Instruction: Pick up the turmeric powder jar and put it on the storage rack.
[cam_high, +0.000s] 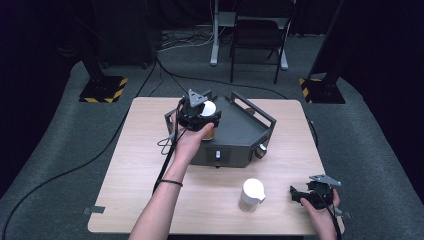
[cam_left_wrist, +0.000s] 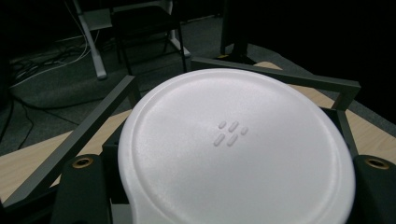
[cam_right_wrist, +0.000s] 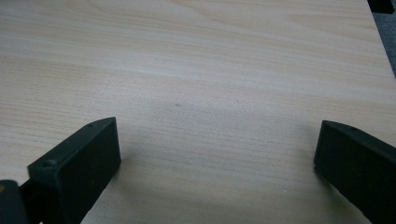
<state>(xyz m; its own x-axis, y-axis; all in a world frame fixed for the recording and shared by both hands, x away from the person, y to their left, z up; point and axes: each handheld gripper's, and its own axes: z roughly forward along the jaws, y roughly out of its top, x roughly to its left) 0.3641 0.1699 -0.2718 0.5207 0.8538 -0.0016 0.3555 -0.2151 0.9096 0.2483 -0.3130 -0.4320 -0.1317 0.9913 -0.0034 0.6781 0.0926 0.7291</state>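
On the table (cam_high: 150, 165), two grippers, two white-lidded cups, one dark tray (cam_high: 240, 135)

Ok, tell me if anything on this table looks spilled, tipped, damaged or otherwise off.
Nothing stands out. The white jar stands upright on the table, its lid on and no spill around it. The left gripper holds a white-lidded container over the dark tray. The right gripper rests open.

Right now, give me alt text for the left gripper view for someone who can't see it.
A round white lid with small raised dashes at its centre sits between the left claw's two black jaws. Behind it run the grey rails of a frame on a wooden table.
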